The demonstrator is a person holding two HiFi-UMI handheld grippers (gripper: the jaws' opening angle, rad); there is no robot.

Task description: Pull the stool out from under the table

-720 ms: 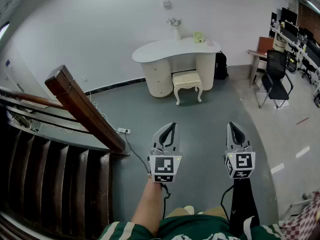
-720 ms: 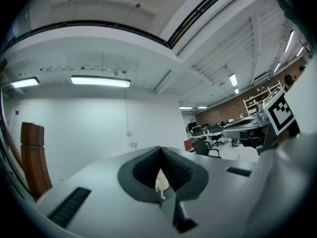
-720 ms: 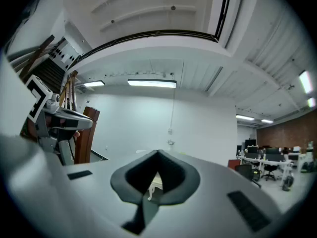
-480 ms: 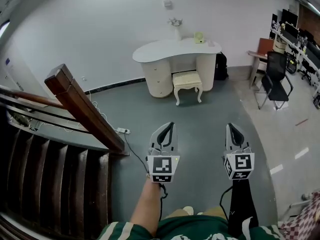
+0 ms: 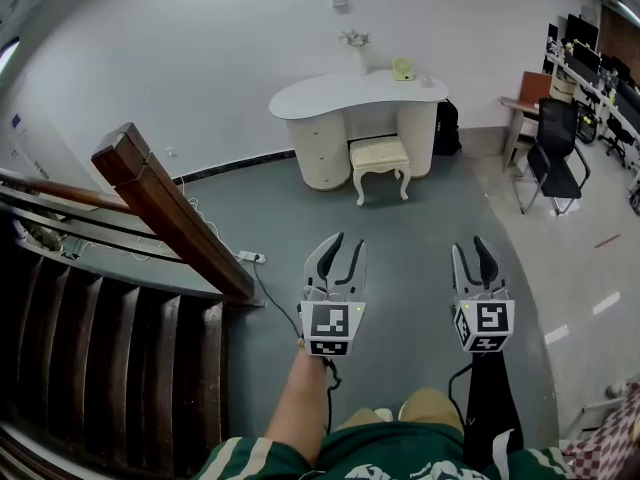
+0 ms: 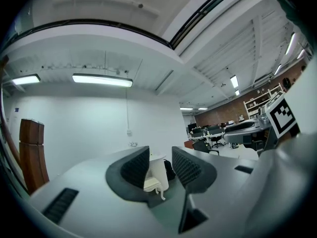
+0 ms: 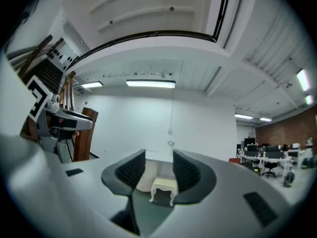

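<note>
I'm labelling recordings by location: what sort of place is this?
Probably an office or lab hall: desks with monitors, an office chair, a wooden staircase, a white table with its stool.

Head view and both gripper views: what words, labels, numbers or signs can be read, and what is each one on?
No words or numbers can be read in any view.
Marker cube on the left gripper: a black-and-white square pattern, no text.
Marker cube on the right gripper: likewise a pattern only.
Small bluish mark on the left wall: too small to read.
</note>
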